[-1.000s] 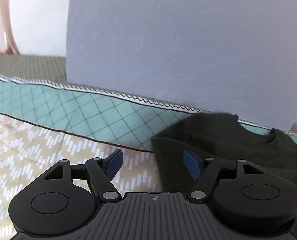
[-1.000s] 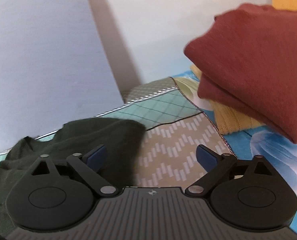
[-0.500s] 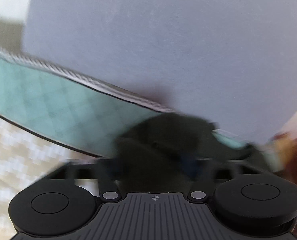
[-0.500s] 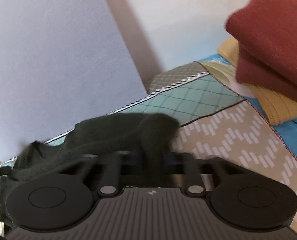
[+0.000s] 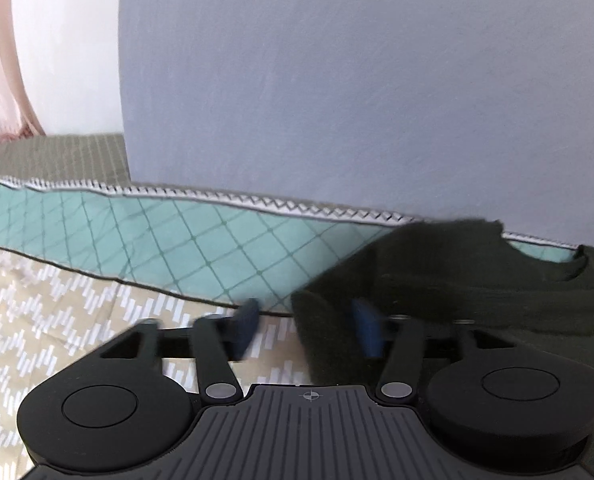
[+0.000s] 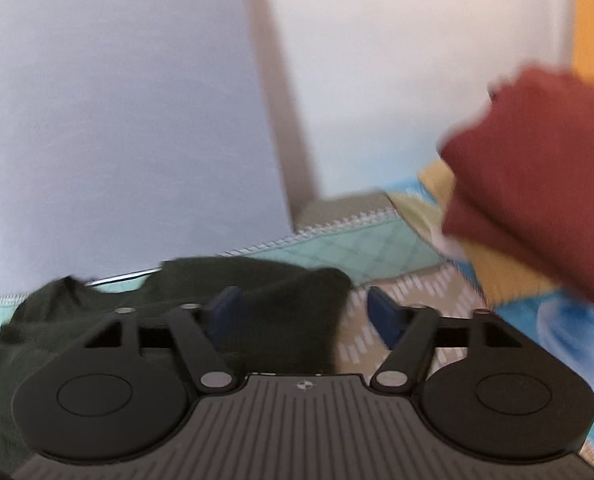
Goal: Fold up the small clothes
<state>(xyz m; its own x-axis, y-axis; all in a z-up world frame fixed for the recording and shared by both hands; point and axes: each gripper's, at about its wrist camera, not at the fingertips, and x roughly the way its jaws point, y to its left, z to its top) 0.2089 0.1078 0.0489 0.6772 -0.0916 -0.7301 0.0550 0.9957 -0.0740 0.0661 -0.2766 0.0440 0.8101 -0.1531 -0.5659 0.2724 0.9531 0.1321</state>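
Note:
A dark green knitted garment [image 5: 477, 292] lies crumpled on the patterned bed cover [image 5: 77, 300], close to the lavender panel behind it. My left gripper [image 5: 307, 328] hovers over the garment's left edge. Its jaws are opening, and the edge lies between the blue pads [image 5: 247, 326] without being pressed. In the right wrist view the same garment [image 6: 157, 304] fills the lower left. My right gripper [image 6: 305, 314] is over its right corner, jaws opening, and the cloth sits loose between them, nearer the left pad.
A folded red garment [image 6: 537, 184] rests on a yellow one [image 6: 493, 264] at the right, over a blue flowered sheet [image 6: 569, 320]. A lavender panel [image 5: 357, 80] stands upright right behind the bed cover. Beige zigzag cover spreads to the left [image 5: 37, 320].
Half a second ago both grippers were pinched onto the green garment's edges. Both have now spread their jaws and let the cloth go, and it lies back on the cover.

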